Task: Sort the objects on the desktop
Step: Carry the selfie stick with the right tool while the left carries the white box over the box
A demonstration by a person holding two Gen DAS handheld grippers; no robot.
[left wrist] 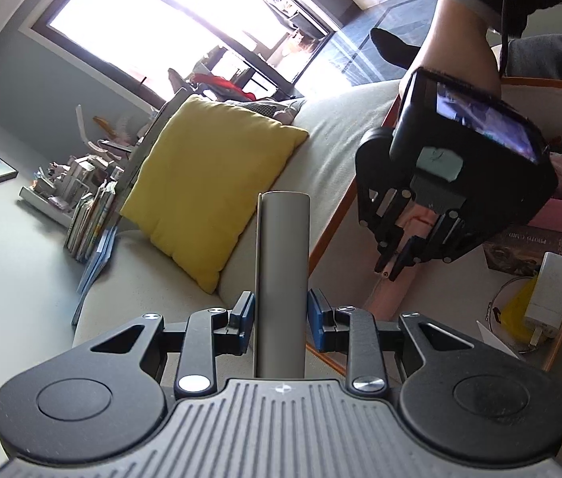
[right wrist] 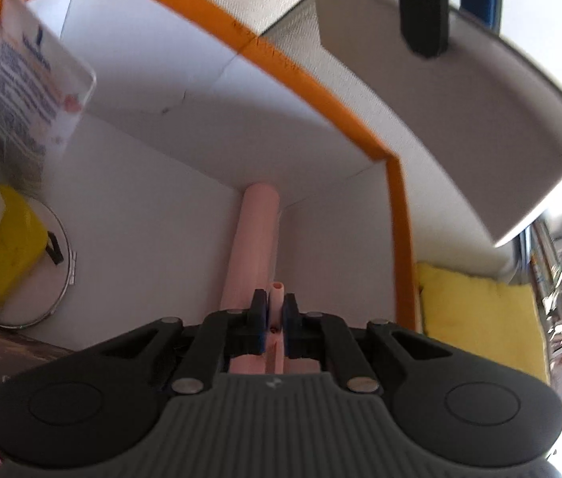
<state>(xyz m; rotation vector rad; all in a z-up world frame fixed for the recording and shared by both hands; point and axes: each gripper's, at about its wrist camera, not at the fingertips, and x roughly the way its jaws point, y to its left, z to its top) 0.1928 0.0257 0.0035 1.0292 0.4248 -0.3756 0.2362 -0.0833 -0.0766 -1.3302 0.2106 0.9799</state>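
My left gripper point(left wrist: 281, 312) is shut on a grey flat case point(left wrist: 282, 275) that it holds upright over the sofa, beside the box. The grey case also shows in the right wrist view point(right wrist: 452, 91). My right gripper point(right wrist: 273, 306) is shut on a pink pen-like stick point(right wrist: 276, 292) inside the orange-rimmed white box point(right wrist: 321, 91), just above a pink tube-shaped case point(right wrist: 255, 239) lying in the box corner. In the left wrist view the right gripper point(left wrist: 390, 269) reaches down into the box point(left wrist: 336, 219).
The box holds a yellow item point(right wrist: 6, 251), a metal ring point(right wrist: 64, 275), a white charger point(left wrist: 551, 294), a dark photo-card box point(left wrist: 527, 249), a pink item point(left wrist: 559, 215) and a printed leaflet point(right wrist: 38, 79). A yellow cushion point(left wrist: 209, 183) lies on the sofa point(left wrist: 332, 151). Books point(left wrist: 90, 215) stand left.
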